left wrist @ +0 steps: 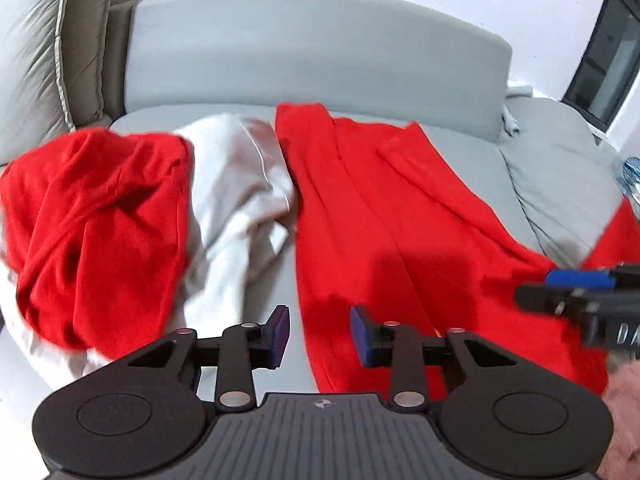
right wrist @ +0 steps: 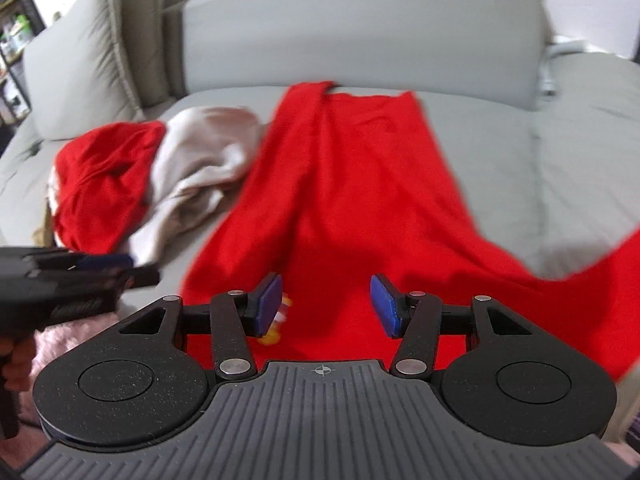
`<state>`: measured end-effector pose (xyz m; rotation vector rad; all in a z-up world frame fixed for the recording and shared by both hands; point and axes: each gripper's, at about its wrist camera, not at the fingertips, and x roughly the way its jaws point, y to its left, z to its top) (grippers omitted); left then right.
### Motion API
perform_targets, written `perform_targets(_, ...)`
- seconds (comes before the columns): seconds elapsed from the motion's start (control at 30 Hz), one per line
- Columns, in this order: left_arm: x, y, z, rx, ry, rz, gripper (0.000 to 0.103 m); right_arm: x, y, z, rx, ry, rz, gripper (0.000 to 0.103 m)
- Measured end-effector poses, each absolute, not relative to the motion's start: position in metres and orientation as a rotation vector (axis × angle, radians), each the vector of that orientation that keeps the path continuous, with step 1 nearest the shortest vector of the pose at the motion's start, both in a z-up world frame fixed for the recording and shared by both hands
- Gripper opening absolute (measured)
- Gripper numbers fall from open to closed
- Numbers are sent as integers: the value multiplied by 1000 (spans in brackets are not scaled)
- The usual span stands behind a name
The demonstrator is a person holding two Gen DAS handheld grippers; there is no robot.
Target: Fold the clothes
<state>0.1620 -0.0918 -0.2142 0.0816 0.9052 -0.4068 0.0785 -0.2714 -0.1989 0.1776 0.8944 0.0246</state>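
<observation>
A long red garment (left wrist: 360,208) (right wrist: 340,184) lies spread lengthwise on the grey sofa seat (left wrist: 460,152). To its left a crumpled red garment (left wrist: 92,216) (right wrist: 104,184) rests on a rumpled white one (left wrist: 236,168) (right wrist: 200,160). My left gripper (left wrist: 320,334) hovers open over the spread garment's near left edge, with nothing between its blue pads. My right gripper (right wrist: 326,306) is open above the garment's near part, beside a small yellow print (right wrist: 280,320). Each gripper shows from the side in the other's view: the right gripper (left wrist: 560,288), the left gripper (right wrist: 132,268).
The sofa backrest (left wrist: 312,48) rises behind the clothes, with a grey cushion (left wrist: 36,60) (right wrist: 80,60) at the far left. A wrinkled grey seat section (left wrist: 560,168) lies to the right, a clear bottle (left wrist: 632,172) at its edge. Pink fluffy fabric (right wrist: 72,332) is near me.
</observation>
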Motion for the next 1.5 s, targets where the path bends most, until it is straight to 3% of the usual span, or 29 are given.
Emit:
perform_targets(0.3,265,-96,-203,81,874,-391,34,158,-231,-222,207,879,143,51)
perform_targets(0.43,310,-99,-213,121,904,-411,34,200,-205,-251,187,905,208,41)
perform_targets(0.63,367,-112,-231,164,924,-461,34,265,-184,-286,136,914,173,38)
perform_targets(0.73,406,-120,-243,137,938,-447,42,295,-192,-291,120,873,111,38)
perform_targets(0.93,468,-147,-282,118,1007,-428,45,338,-194,-318,71,922,78,41)
perform_targets(1.1,498,-172,-304,143,998,-410,48,336,-200,-333,40,937,59,37)
perform_targets(1.17,503,-181,-316,186,982,-415,53,333,-204,-337,50,932,63,34)
perform_targets(1.2,502,-183,-317,196,971,-426,51,332,-205,-339,53,927,69,34)
perform_targets(1.3,500,-188,-316,204,955,-476,3,331,-205,-342,51,923,81,33)
perform_targets(1.37,489,-190,-303,217,924,-492,3,329,-203,-338,45,929,82,32)
perform_targets(1.43,476,-189,-286,232,877,-499,3,328,-205,-335,59,932,76,20)
perform_targets(1.5,459,-184,-262,214,824,-517,3,324,-211,-329,108,940,69,16)
